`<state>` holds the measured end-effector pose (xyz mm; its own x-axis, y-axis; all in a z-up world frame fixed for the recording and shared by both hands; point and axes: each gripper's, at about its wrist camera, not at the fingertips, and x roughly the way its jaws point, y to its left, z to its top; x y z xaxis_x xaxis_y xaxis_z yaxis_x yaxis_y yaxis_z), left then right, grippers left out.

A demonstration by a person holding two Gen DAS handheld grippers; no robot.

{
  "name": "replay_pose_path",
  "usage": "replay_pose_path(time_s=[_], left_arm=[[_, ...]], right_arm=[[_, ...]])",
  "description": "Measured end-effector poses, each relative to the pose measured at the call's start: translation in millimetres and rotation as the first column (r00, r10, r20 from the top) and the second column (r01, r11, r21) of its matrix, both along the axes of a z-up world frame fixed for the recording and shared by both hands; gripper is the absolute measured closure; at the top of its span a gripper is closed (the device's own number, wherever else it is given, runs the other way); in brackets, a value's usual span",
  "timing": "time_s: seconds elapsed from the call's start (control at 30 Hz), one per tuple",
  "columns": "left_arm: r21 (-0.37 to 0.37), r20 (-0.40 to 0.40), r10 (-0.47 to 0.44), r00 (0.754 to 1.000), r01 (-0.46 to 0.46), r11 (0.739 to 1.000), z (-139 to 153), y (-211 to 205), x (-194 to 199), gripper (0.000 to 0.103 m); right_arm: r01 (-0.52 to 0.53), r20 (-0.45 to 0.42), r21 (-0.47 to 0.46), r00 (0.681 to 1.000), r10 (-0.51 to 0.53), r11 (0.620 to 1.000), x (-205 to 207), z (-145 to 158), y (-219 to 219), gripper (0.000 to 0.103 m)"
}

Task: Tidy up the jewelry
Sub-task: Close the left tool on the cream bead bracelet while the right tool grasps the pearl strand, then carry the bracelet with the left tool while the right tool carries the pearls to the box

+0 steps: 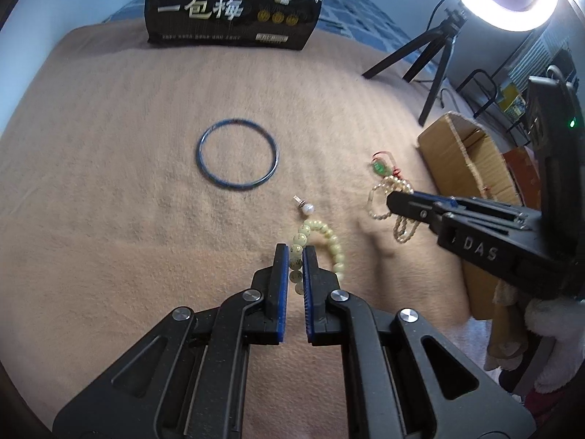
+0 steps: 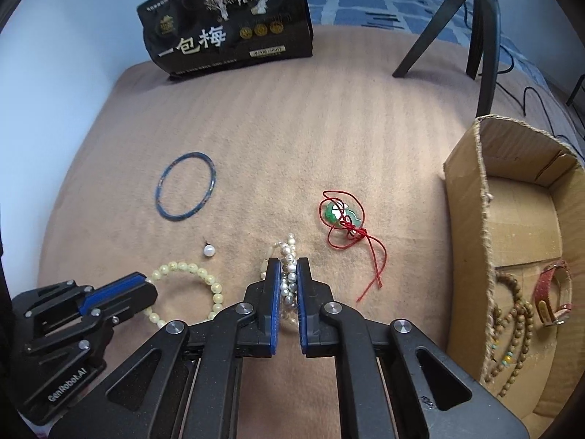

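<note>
From the left wrist view, the left gripper [image 1: 296,256] has its fingers [image 1: 282,274] clamped on the near arc of the pale green bead bracelet [image 1: 331,241], which lies on the tan blanket [image 1: 109,183]. Light, floppy and smooth-beaded, it is best pinched across one bead

From the right wrist view, the right gripper [image 2: 289,274] is closed on the bunched pearl strand [image 2: 287,256], left of the cardboard box [image 2: 471,219]. It is limp and slippery, likely to sag and swing; a hold across several loops looks safest
</note>
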<state>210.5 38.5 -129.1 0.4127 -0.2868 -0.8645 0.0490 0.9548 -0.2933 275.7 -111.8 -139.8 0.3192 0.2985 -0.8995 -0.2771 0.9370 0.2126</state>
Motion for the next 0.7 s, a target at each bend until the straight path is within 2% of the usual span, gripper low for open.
replay_pose_path(time_s=[0.27, 0.7], left_arm=[[-0.019, 0.048, -0.003, 0.999, 0.004, 1.0, 26, -8, -12, 0.098], [-0.11, 0.118, -0.02, 0.993, 0.033, 0.993, 71, -31, -37, 0.098]], right_arm=[[-0.003, 0.049, 0.029, 0.999, 0.002, 1.0, -17, 25, -11, 0.096], [0.002, 0.119, 0.063, 0.993, -0.01, 0.998, -50, 60, -44, 0.096]])
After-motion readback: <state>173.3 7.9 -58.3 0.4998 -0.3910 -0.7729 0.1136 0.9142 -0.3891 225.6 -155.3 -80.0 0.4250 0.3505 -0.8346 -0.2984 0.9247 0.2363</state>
